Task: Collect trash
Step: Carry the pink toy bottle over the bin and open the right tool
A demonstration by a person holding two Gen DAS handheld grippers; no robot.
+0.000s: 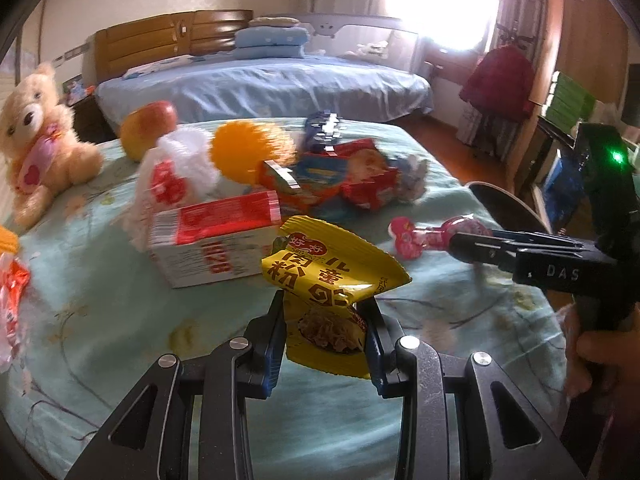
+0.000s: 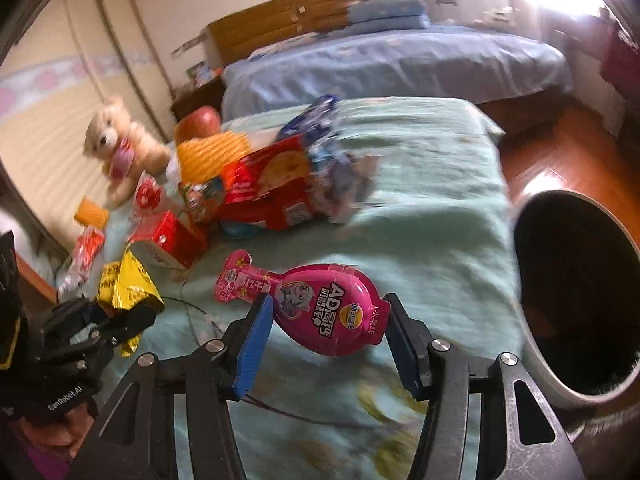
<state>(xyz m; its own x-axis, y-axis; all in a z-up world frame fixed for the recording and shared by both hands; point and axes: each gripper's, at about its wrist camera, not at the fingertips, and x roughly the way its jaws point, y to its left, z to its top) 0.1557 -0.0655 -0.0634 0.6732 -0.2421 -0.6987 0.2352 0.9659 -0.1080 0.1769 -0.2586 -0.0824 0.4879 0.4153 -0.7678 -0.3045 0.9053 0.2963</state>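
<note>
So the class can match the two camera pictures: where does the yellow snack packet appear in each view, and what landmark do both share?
Left wrist view: the yellow snack packet sits centre, low, pinched in the left gripper.
Right wrist view: it appears at the lower left, crumpled, at the tip of the same gripper.
Shared landmark: the red and white carton lies just behind the packet on the green bedspread in both.

Heap of wrappers [image 1: 344,172] smeared by motion blur, print unreadable. Lower part of yellow packet [image 1: 332,280] hidden between the pads. Bin [image 2: 576,304] cut off at the right edge (inside too dark to tell). Orange-white bag [image 1: 10,300] clipped at the left edge. Window [image 1: 440,4] blown out white.
</note>
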